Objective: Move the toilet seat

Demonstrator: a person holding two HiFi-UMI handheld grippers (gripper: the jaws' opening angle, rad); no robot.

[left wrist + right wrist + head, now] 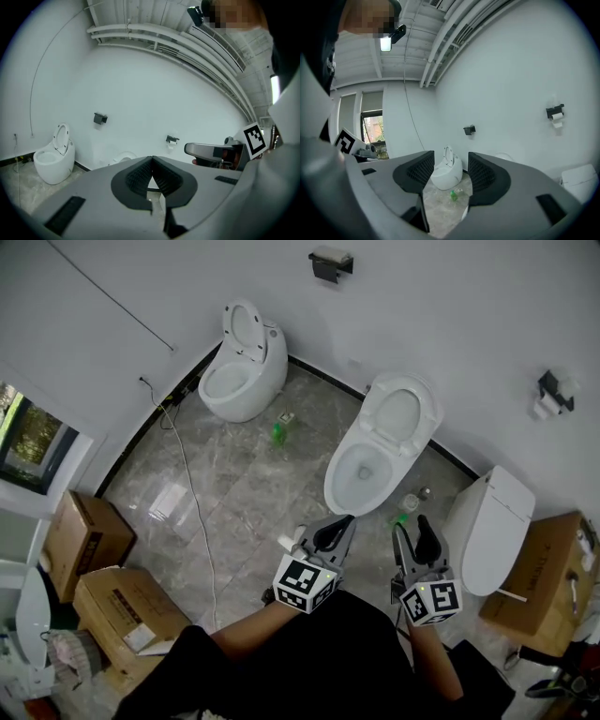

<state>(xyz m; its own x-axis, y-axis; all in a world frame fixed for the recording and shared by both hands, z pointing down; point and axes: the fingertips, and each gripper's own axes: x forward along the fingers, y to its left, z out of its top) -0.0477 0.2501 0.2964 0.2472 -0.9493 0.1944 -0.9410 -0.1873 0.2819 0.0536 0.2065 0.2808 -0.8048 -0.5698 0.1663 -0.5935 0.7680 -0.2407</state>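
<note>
1. The white oval toilet seat (397,414) stands raised at the back of the middle white ceramic toilet (349,486). It leans toward the white wall, and the bowl lies open below it.
2. The left gripper (335,532) is held near the front rim of that bowl. Its black ribbed fingers (140,176) are clenched tight together, with nothing between them.
3. The right gripper (419,538) is just beside the left one, near the bowl's right side. Its fingers (480,173) are released and stand wide apart, gripping nothing.
4. A white egg-shaped toilet (242,371) stands well apart along the wall with its own lid up. A third white toilet with a closed lid (492,526) sits just right of the right gripper.
5. A small green bottle (278,432) stands on the grey marbled floor (234,493) between the egg-shaped toilet and the middle one. Brown cardboard boxes (89,545) sit at the left edge of the floor.
</note>
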